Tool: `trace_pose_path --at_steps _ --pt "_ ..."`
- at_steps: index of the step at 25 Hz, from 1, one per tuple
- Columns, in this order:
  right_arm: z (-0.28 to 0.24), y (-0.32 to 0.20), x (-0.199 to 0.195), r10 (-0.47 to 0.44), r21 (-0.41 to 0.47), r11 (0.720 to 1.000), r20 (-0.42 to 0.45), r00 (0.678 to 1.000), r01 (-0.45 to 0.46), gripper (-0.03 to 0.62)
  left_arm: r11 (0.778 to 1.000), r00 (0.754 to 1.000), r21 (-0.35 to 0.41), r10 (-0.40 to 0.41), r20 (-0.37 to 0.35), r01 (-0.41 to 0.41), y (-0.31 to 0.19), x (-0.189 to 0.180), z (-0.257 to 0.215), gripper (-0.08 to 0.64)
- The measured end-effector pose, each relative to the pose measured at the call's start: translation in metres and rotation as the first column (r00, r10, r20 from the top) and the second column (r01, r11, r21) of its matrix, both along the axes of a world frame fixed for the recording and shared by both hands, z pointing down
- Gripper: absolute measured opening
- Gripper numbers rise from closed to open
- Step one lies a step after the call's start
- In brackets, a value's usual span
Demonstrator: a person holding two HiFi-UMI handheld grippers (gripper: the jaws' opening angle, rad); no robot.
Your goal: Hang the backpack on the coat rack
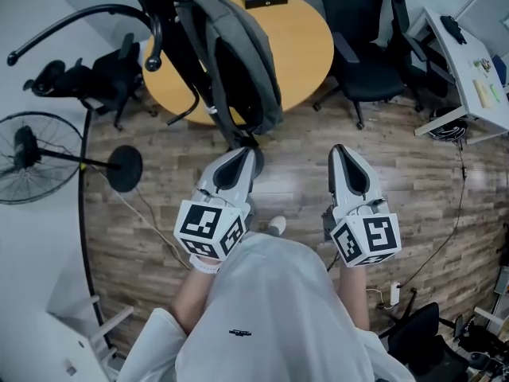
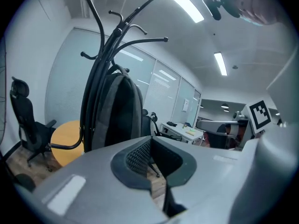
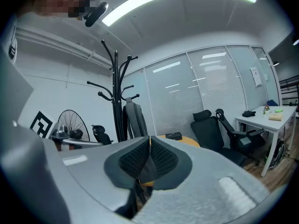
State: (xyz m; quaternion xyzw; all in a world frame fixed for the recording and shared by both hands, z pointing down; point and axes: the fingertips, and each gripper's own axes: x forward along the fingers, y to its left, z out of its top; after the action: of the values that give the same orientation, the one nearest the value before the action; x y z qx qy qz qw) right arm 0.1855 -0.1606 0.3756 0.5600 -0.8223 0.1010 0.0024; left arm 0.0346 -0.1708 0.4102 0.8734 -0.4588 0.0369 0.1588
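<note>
Left claw (image 1: 241,156) and right claw (image 1: 342,153), each with jaws drawn together on nothing, are held near level, side by side, short of the coat rack (image 1: 189,68). The backpack (image 1: 235,62) hangs from the rack, lying against the pole. The task appears complete, which would explain why the empty claws stand off. Clearances: a round desk (image 1: 306,46) stands just behind the rack, a standing fan (image 1: 36,153) to its left and an office chair (image 1: 370,62) to its right. Bare wooden floor (image 1: 294,173) between the claws and the rack's foot leaves open room for drawing back.
</note>
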Motion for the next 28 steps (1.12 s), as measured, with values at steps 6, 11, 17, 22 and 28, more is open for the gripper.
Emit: trace_pose_path --at_steps 6,11,17,22,28 --pt "0.005 -0.002 -0.006 -0.014 0.009 1.000 -0.056 0.998 0.014 0.003 0.999 1.000 0.033 -0.009 -0.020 0.009 -0.001 -0.007 -0.003 0.017" --pt "0.006 -0.001 0.001 -0.001 0.019 1.000 -0.110 0.994 0.003 0.003 0.999 0.999 0.047 0.008 -0.035 -0.006 -0.006 -0.004 -0.011 0.018" --pt "0.003 -0.006 -0.001 0.004 0.038 0.999 -0.114 0.994 0.000 0.003 0.999 0.999 0.039 0.038 -0.027 -0.037 -0.010 0.001 -0.009 0.018" --pt "0.007 -0.007 -0.006 -0.009 0.024 1.000 -0.112 0.994 0.011 0.003 0.999 0.999 0.032 0.039 -0.032 -0.038 -0.010 0.001 -0.007 0.018" --pt "0.004 -0.004 -0.002 -0.002 0.026 1.000 -0.097 0.995 0.004 0.003 0.998 0.998 0.030 0.050 -0.035 -0.049 -0.007 0.007 -0.004 0.018"
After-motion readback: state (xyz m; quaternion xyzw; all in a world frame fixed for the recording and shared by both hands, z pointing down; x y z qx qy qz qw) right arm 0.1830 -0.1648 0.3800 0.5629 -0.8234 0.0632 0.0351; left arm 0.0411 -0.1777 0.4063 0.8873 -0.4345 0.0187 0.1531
